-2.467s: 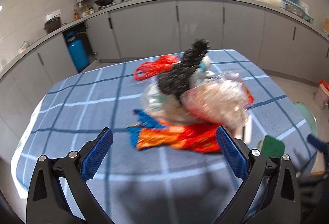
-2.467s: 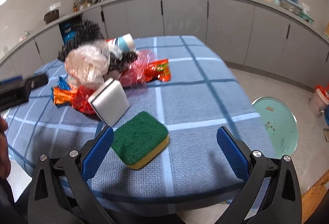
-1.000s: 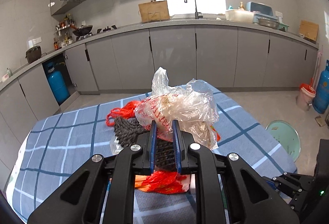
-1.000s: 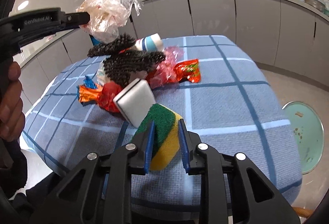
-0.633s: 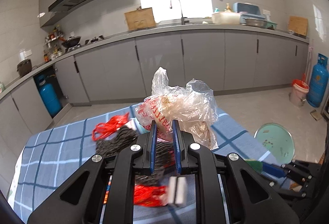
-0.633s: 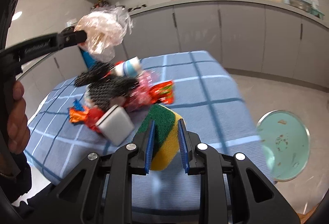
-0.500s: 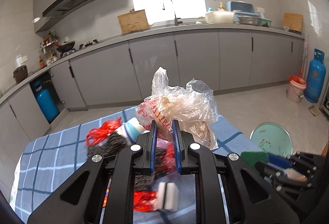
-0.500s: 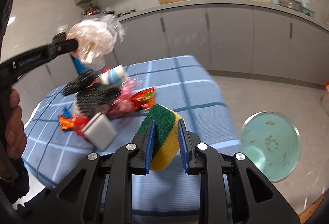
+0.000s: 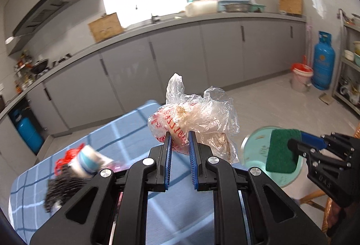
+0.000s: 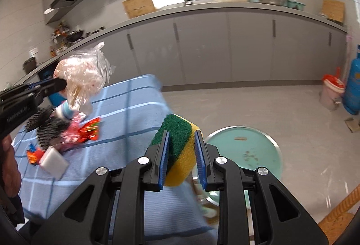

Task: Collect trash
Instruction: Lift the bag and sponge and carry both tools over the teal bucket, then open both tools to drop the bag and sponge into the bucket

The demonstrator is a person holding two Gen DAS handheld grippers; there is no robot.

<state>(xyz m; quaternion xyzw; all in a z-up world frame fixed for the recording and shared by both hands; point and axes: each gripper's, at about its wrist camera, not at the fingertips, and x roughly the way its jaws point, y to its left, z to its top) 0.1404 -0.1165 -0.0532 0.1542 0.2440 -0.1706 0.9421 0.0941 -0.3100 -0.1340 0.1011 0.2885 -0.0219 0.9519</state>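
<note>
Right wrist: sponge (image 10: 180, 150) between pads (image 10: 163, 161)

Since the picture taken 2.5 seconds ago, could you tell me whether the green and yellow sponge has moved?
Yes. The sponge lay on the blue checked tablecloth; now the right gripper holds it clear of the cloth, toward the round teal bin on the floor.

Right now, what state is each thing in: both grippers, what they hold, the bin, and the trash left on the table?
Left gripper: shut on the plastic bag.
Plastic bag: crumpled, held up off the table.
Right gripper: shut on the sponge.
Sponge: squeezed between the pads, in the air.
Bin: on the floor, open, a few scraps inside.
Trash pile: on the table, not held.
White block: lying on the table.
</note>
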